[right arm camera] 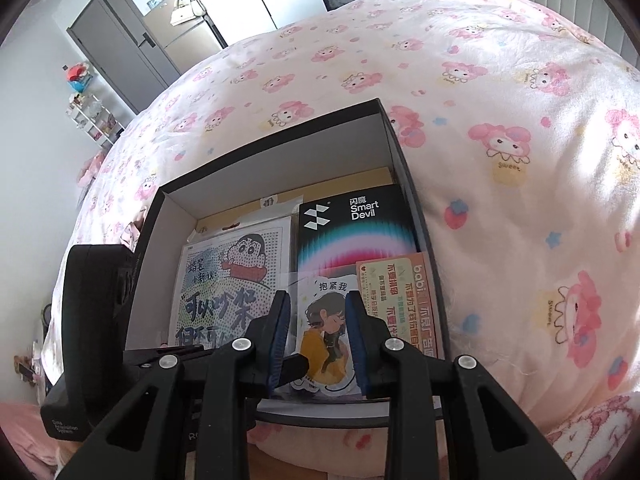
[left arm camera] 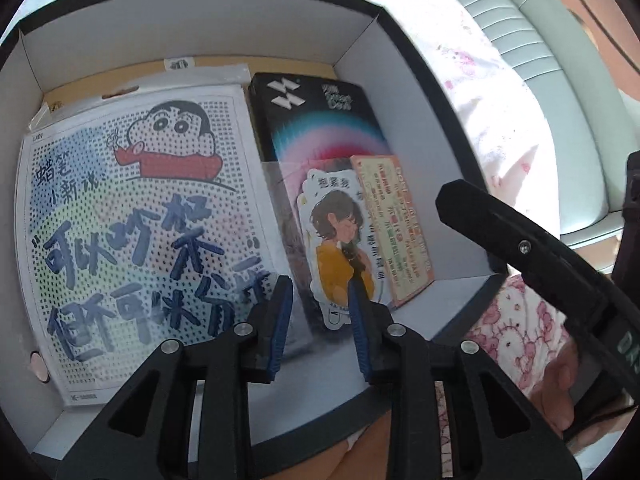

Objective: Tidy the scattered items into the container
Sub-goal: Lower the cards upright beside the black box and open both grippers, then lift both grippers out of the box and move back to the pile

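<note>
Placement step, apparently near its end: both claws hovered over the box (right arm camera: 404, 160) on the bed (right arm camera: 500, 120) — left claw (left arm camera: 320, 316) and right claw (right arm camera: 318, 340) each partly open, holding nothing. Inside lay a cartoon sheet (left arm camera: 132, 216), a black carton (left arm camera: 320, 120), a sticker (left arm camera: 340, 240) and a card (left arm camera: 394, 224) beside it — any remaining strays would need finding next.

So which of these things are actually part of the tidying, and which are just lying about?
Part of the job:
- black box
- cartoon sheet
- Smart Devil pack
- girl sticker
- orange card

Just there:
- pink-print quilt
- grey door
- toy shelf
</note>
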The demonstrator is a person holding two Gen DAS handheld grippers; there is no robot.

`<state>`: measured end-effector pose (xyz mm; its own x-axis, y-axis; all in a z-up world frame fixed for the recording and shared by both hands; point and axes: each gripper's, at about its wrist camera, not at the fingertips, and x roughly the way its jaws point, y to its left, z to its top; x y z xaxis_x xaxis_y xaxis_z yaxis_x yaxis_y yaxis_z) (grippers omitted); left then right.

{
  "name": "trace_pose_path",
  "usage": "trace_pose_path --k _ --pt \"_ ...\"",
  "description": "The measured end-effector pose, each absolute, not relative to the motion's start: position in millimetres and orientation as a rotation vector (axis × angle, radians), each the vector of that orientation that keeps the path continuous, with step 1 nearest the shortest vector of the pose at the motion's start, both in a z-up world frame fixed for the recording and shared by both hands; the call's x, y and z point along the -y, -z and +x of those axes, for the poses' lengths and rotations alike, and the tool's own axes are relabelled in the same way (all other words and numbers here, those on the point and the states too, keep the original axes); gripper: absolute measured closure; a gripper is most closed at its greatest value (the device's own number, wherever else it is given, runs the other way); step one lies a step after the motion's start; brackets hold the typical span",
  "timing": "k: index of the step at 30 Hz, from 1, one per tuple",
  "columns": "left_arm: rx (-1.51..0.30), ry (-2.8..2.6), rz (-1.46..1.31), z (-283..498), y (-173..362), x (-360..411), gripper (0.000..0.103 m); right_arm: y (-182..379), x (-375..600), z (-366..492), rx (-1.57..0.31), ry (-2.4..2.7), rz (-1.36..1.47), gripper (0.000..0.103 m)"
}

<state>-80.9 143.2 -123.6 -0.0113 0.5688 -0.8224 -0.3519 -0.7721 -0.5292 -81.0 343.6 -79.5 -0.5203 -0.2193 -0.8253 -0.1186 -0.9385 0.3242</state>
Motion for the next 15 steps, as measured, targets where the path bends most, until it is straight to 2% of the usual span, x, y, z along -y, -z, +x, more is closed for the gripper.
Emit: trace_pose_path --k 7,12,15 --pt "0.25 -1.91 -1.635 -71 112 -116 0.076 49 -370 -63 0.708 2.706 1.379 0.078" --pt "0.284 -1.906 -1.71 -67 126 -115 0.076 53 -367 -67 0.684 2.699 1.427 0.078" --pt "0.23 -1.9 -1.696 -59 122 -114 0.073 60 -360 -70 0.657 2.671 1.443 0.078"
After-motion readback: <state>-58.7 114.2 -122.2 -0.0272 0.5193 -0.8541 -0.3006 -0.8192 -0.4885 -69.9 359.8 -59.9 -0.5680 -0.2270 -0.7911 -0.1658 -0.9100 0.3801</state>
